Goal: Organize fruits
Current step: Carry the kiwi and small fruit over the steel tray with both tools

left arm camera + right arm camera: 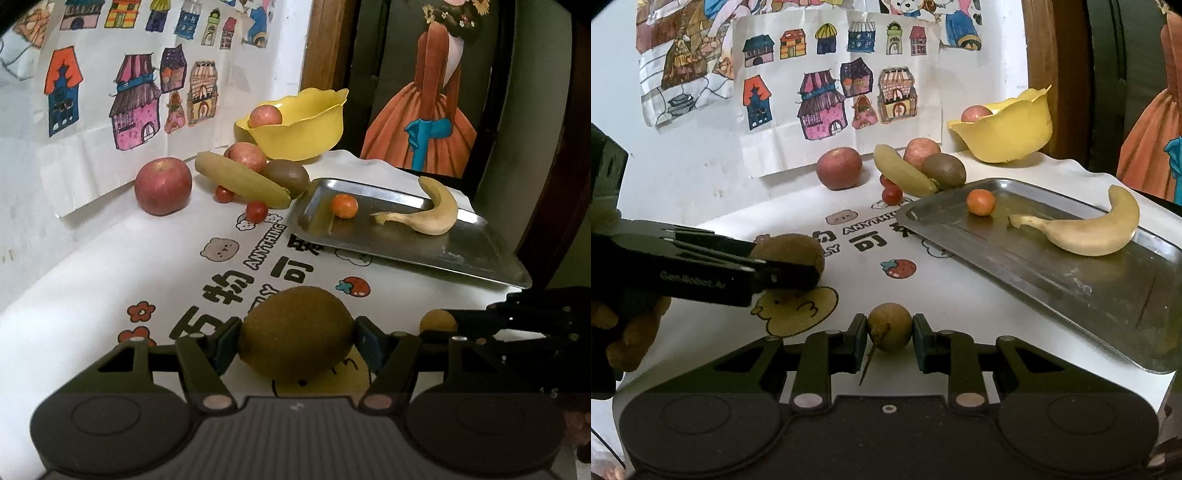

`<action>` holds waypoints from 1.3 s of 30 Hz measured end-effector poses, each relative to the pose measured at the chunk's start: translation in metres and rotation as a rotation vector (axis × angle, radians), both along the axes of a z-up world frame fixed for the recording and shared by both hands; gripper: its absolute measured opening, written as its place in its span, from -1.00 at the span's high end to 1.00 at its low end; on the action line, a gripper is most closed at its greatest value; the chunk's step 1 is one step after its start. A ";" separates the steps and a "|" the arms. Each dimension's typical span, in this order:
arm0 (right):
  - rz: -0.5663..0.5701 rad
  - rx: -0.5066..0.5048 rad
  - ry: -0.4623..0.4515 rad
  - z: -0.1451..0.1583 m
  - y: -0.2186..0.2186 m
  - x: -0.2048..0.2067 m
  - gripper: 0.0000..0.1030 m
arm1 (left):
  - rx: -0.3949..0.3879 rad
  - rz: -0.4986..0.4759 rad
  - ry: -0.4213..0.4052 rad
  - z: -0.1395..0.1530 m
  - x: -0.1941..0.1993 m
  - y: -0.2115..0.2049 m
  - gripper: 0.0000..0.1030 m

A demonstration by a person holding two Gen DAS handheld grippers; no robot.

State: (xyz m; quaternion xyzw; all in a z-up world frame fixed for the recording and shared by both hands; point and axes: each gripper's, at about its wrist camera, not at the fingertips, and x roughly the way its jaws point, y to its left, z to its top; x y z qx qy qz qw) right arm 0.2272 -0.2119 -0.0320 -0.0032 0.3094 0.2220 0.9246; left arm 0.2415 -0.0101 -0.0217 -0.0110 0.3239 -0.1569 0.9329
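While my left gripper [295,341] squeezes a brown kiwi [295,332] low in the middle of its view, my right gripper [890,332] pinches a small round longan [889,325]. I think I should carry both gently to the metal tray [1071,280] at the right, lower them flat, then let go slowly.

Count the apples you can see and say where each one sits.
3. One apple lies in the yellow bowl. A second apple sits in front of that bowl, behind the green banana. A third apple stands alone, further left. The bowl may hide more.
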 end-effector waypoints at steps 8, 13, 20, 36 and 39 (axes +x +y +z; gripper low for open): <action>-0.043 0.027 -0.028 0.002 -0.011 0.001 0.45 | -0.021 0.008 -0.023 0.004 0.002 -0.013 -0.34; -0.085 0.041 -0.039 0.002 -0.024 0.003 0.45 | -0.029 -0.009 -0.019 0.006 0.012 -0.025 -0.34; -0.188 0.063 -0.086 0.008 -0.050 0.011 0.45 | -0.052 -0.023 -0.043 0.014 0.031 -0.046 -0.34; -0.304 0.075 -0.122 0.004 -0.077 0.059 0.45 | -0.104 0.023 -0.081 0.013 0.098 -0.078 -0.33; -0.255 0.075 -0.079 0.004 -0.072 0.071 0.45 | -0.100 0.038 -0.083 0.012 0.103 -0.076 -0.33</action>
